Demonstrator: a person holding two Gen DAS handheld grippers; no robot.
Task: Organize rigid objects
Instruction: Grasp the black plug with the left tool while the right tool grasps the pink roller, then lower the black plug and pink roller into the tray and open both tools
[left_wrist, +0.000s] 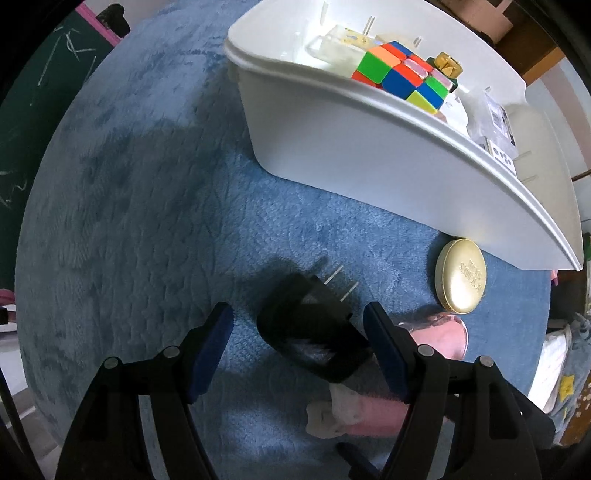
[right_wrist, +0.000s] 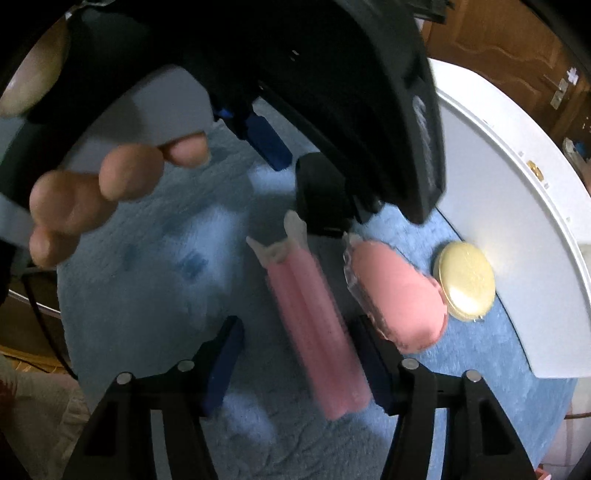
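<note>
Your left tongs (left_wrist: 297, 343) stood wide, gripping nothing. The black plug (left_wrist: 314, 332) lay between the blue pads (left_wrist: 212, 350), its right side at or against the right pad, well apart from the left; whether it touched, the view did not settle. Two prongs pointed away, toward the bin (left_wrist: 332, 140). The plug sat on the blue cloth (left_wrist: 129, 221) covering the desk.

Below the plug lay a pink tube (left_wrist: 369, 413) with a pale, crumpled end. Right of the plug, a pink pouch (left_wrist: 439, 339) in clear wrap. Just beyond it, a gold tin (left_wrist: 460, 280) rested against the bin's wall.

Inside the bin: a colour cube (left_wrist: 402, 75), a small gold piece (left_wrist: 445, 64) behind it, and white packets farther right, too small to read.

Your right tongs (right_wrist: 295, 362) were wide too, holding nothing. The tube (right_wrist: 317, 325) ran between the pads, blurred, near the right one. The pouch (right_wrist: 399, 295) lay just right of it, with the tin (right_wrist: 466, 282) beyond, at the bin (right_wrist: 498, 221). Farther up, your left hand (right_wrist: 99, 195) gripped the other tool's grey handle (right_wrist: 140, 122), with the plug (right_wrist: 323, 195) under its black body.
</note>
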